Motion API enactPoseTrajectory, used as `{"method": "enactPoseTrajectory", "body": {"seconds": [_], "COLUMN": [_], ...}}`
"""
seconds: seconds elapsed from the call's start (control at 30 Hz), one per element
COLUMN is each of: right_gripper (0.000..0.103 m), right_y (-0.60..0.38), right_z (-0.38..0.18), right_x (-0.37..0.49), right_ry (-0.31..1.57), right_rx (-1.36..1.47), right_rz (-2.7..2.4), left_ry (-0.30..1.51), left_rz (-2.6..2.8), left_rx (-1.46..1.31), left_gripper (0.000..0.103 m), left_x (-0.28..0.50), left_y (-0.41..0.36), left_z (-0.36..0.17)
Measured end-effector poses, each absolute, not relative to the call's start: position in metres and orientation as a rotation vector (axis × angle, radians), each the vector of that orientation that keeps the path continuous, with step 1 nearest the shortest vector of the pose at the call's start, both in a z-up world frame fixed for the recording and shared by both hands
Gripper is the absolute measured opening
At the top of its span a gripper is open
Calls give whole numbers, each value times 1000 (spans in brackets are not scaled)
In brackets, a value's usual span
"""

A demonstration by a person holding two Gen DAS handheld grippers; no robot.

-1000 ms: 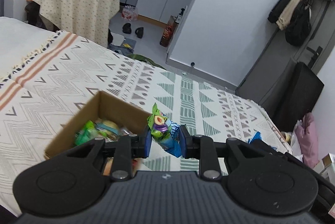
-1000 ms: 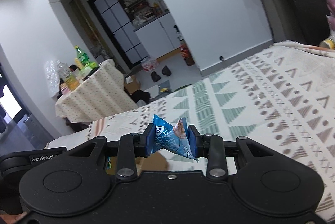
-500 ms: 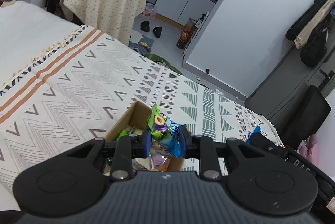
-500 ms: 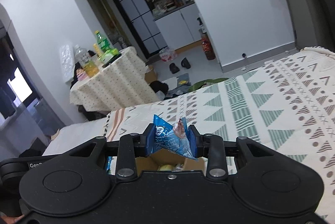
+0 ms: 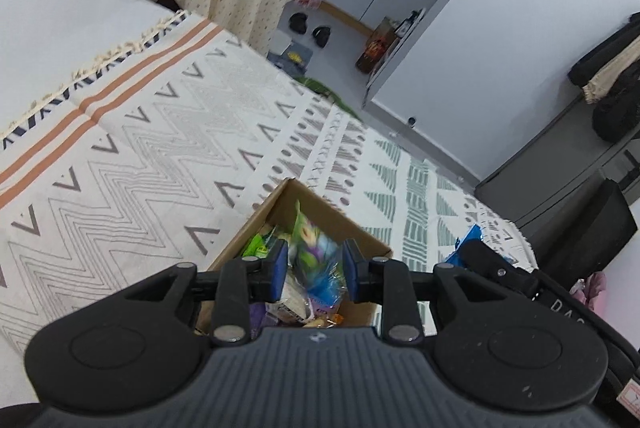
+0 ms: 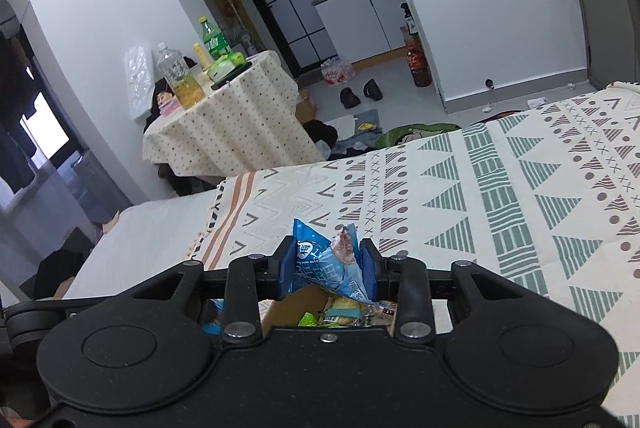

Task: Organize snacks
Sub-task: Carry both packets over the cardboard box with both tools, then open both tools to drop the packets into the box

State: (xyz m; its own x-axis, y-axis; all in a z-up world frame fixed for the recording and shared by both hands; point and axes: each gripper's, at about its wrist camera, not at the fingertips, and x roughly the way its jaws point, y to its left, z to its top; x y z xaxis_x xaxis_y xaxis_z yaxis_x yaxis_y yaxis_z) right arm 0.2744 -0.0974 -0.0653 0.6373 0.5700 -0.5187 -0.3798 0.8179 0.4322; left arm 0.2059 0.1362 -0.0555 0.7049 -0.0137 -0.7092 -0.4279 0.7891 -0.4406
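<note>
– What can't you make out?
– The green packet (image 5: pixel 308 240) between my left fingers is blurred; my gripper hides most of the box (image 6: pixel 308 298) under my right one

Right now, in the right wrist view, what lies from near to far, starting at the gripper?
Right gripper holding the blue snack packet → cardboard box of snacks → patterned blanket → cloth-covered table → shoes → kitchen cabinets.
</note>
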Motion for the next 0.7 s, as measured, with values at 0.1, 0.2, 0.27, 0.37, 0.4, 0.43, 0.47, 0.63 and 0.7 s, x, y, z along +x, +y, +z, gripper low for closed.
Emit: {"method": "enactPoseTrajectory", "body": {"seconds": [0.1,0.2,0.27,0.37,0.4,0.43,0.47,0.63,0.7], "right_gripper": [33,33,33,33,33,33,34,42,48], "right_y": [-91,-87,-84,-79,-78,-77,-76,-69,-70], "right_z": [-66,-66,-66,-67,-68,-68,-68,-65,-65], "right_x": [278,281,284,289,291,292,293,292,292], "right_ry": [704,715,727,741,746,750,751,746,749], "right_rx": [292,286,286,276,276,276,276,278,285], "right_rz": [554,558,559,561,561,562,565,613,604], "left_ry": [774,771,774,784,787,790,792,809,816], "left_rz": [254,273,280,280,282,284,286,293,296], "left_rx": [-648,-641,-636,-631,-628,-626,-625,-614,-612], "left_gripper": [35,47,50,51,52,52,53,58,60], "left_x": [211,215,218,222,223,224,225,225,225], "left_y": [143,148,150,153,153,154,155,155,155], "left_z": [-55,-52,-50,-49,-49,-49,-48,-48,-48]}}
